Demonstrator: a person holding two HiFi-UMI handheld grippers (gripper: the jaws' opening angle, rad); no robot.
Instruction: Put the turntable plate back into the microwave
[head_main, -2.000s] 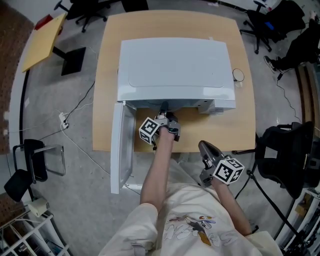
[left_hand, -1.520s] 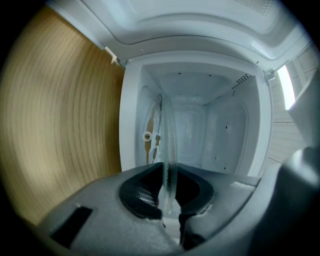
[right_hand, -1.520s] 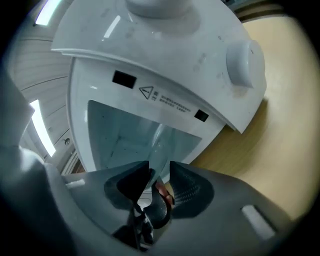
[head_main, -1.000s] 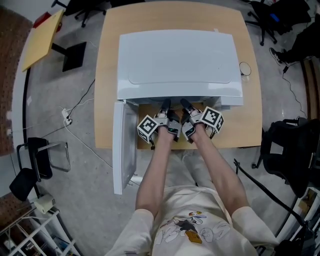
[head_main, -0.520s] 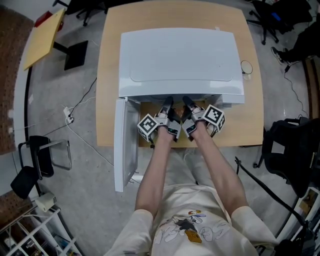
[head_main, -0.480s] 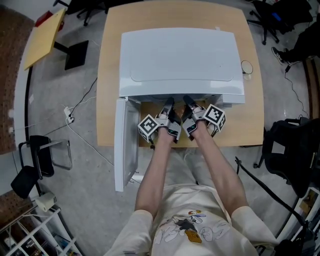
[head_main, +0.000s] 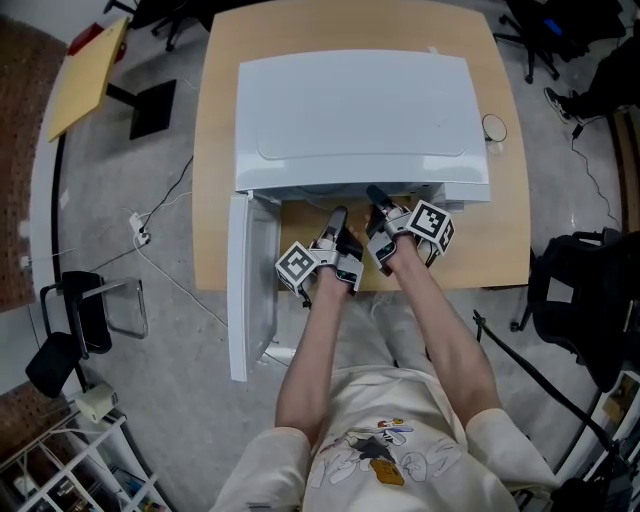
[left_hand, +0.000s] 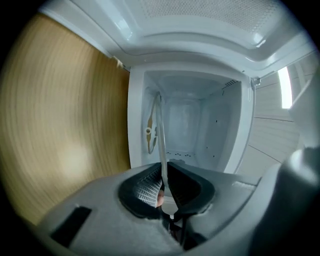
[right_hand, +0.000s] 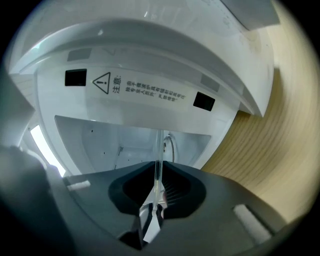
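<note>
Glass turntable plate (left_hand: 161, 142) shows edge-on between the jaws of the left gripper (left_hand: 162, 186) and the right gripper (right_hand: 157, 189). Both sets of jaws have just been closing and now clench its rim. Plate held at mouth of the open microwave (head_main: 355, 110), which stands on the worktop (head_main: 215, 150).

a light wooden desk (head_main: 215, 150) stands on a grey floor (head_main: 130, 330), with a white cable (head_main: 160, 210) trailing beside it. a black chair (head_main: 585, 300) sits at the right, a tan tabletop (head_main: 85, 80) at upper left, and a wire rack (head_main: 50, 470) at lower left.
</note>
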